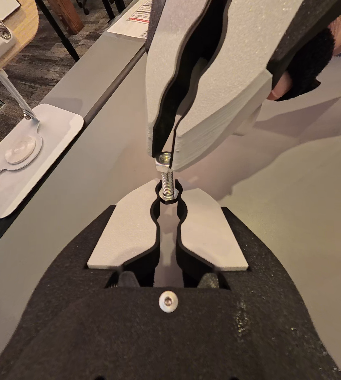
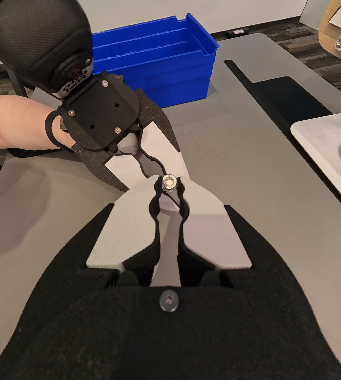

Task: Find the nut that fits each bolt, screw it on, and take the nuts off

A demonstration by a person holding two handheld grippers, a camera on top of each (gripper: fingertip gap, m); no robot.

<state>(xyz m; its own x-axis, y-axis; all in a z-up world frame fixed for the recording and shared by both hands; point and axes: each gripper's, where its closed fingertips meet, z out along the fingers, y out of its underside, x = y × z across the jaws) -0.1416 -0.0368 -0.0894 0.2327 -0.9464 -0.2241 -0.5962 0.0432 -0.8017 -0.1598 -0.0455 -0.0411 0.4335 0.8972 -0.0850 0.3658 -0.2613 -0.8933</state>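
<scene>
A silver bolt (image 1: 166, 182) stands upright above the grey table (image 1: 288, 205). My left gripper (image 1: 168, 193) is shut on its hex head at the lower end. My right gripper (image 1: 164, 158) comes down from above and is shut on a silver hex nut (image 1: 161, 164) sitting on the top of the bolt's thread. In the right wrist view the nut (image 2: 168, 183) shows end-on between my right gripper's (image 2: 169, 188) tips, with the bolt's tip in its hole. The left gripper (image 2: 166, 174) reaches in from the left, just behind the nut.
A blue plastic bin (image 2: 155, 61) stands at the far side of the table (image 2: 247, 185). A white stand base (image 1: 27, 156) lies at the table's edge; it also shows in the right wrist view (image 2: 319, 148). Chair legs and carpet lie beyond. One gripper's finger ends stand about 5 cm off the other's.
</scene>
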